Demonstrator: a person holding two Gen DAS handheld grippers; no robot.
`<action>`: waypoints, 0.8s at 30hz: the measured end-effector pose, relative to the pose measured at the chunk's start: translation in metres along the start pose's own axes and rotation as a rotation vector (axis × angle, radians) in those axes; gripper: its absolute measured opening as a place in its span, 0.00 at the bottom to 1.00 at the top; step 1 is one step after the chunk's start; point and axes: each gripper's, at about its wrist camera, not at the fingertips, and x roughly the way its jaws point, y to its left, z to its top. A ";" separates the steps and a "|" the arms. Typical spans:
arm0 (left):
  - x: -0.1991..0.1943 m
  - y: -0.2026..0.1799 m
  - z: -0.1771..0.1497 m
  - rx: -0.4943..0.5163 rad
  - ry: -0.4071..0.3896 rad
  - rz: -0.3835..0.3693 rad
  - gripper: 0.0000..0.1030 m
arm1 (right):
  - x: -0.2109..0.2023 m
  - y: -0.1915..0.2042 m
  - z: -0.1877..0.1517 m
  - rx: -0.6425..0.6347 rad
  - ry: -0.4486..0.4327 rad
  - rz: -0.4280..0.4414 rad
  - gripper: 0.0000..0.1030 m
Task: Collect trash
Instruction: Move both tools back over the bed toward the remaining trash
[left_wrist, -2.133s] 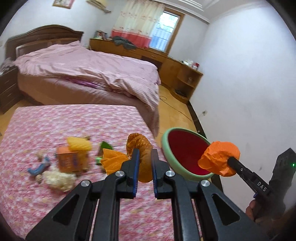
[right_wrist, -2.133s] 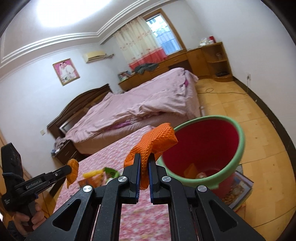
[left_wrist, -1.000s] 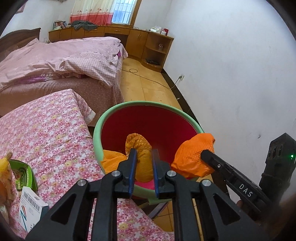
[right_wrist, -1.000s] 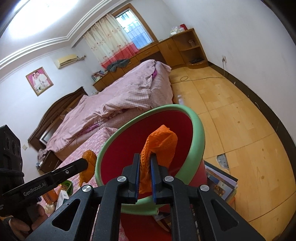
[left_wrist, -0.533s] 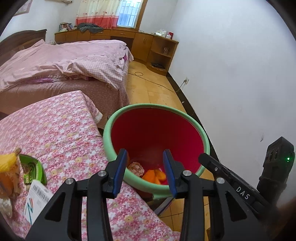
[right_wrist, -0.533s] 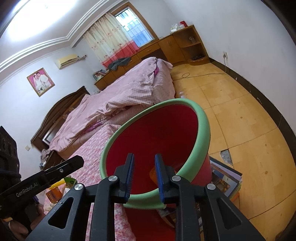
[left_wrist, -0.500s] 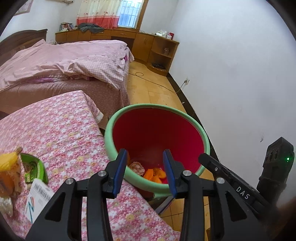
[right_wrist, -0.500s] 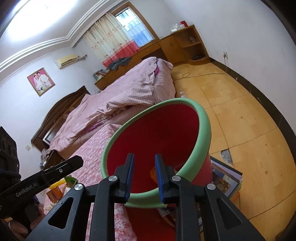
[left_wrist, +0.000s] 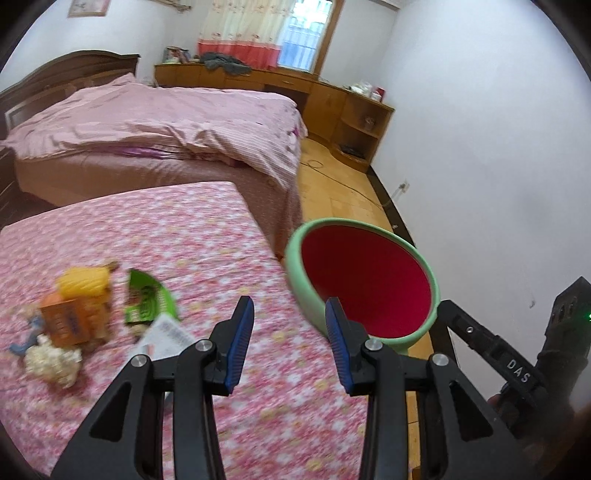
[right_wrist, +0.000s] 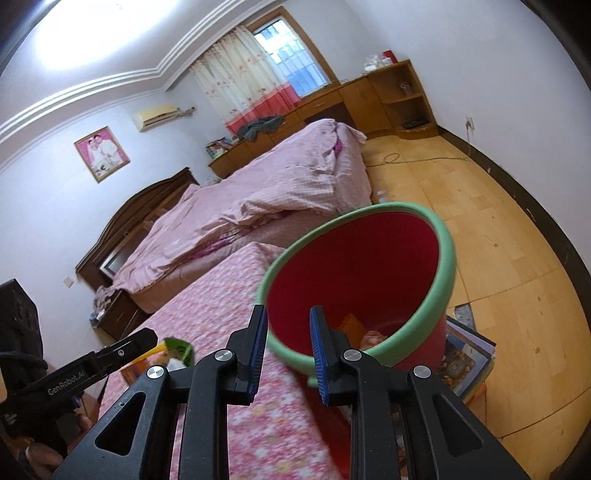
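A red bin with a green rim (left_wrist: 364, 271) stands on the floor at the right edge of the flowered table (left_wrist: 184, 236). In the right wrist view the bin (right_wrist: 448, 258) holds orange scraps (right_wrist: 352, 325). My left gripper (left_wrist: 289, 328) is open and empty above the table edge, left of the bin. My right gripper (right_wrist: 286, 332) is open and empty at the bin's near rim. On the table lie a green packet (left_wrist: 147, 301), a white barcode box (left_wrist: 164, 338), an orange box (left_wrist: 70, 321), a yellow wrapper (left_wrist: 85, 282) and a white crumpled wad (left_wrist: 51, 360).
A bed with pink bedding (left_wrist: 166, 129) stands behind the table. Wooden cabinets (left_wrist: 351, 114) line the far wall. Books or magazines (right_wrist: 467, 360) lie on the wooden floor beside the bin. A white wall (left_wrist: 498, 147) is close on the right.
Both grippers let go of their orange pieces into the bin and opened. The left gripper has since swung back left, bringing the table's trash into view. The right gripper has pulled back slightly.
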 end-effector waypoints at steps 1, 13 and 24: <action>-0.006 0.006 -0.002 -0.011 -0.007 0.008 0.39 | -0.001 0.005 -0.001 -0.006 0.001 0.005 0.23; -0.057 0.081 -0.024 -0.157 -0.061 0.131 0.39 | 0.001 0.050 -0.022 -0.069 0.065 0.043 0.26; -0.073 0.155 -0.047 -0.292 -0.075 0.252 0.42 | 0.018 0.082 -0.043 -0.131 0.133 0.050 0.32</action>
